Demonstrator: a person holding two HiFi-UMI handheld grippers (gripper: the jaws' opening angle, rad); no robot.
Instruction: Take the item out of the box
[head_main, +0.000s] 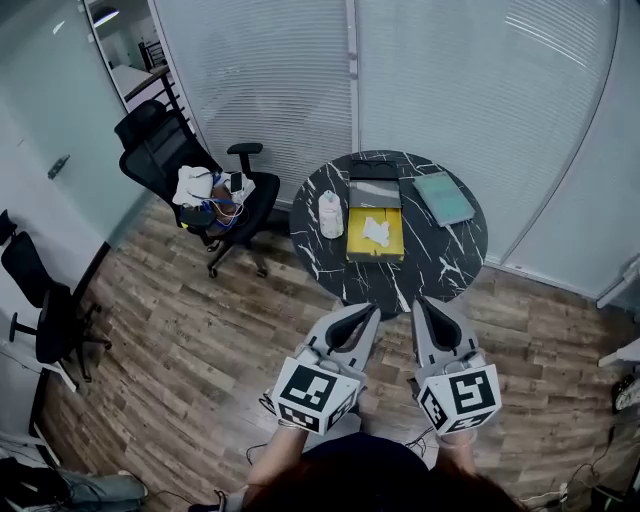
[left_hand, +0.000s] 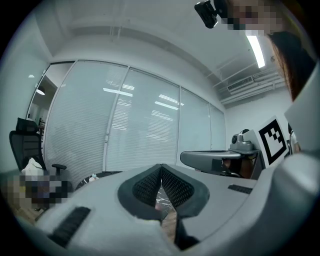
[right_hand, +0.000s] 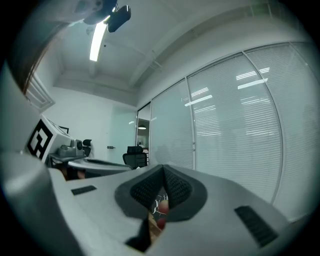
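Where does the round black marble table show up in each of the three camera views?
Head view: the round black marble table stands at upper centre.
Left gripper view: its dark rim shows low on the left, and a veined sliver shows under the jaws.
Right gripper view: only a white-veined sliver shows under the jaws.
Shared landmark: the white slatted blinds behind it.

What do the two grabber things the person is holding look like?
Both are pale grey plastic and taper to a point like a beak. The left gripper and right gripper each carry a cube with black-and-white square markers at the back. Inside the jaws sit black pads with a bumpy mesh texture.
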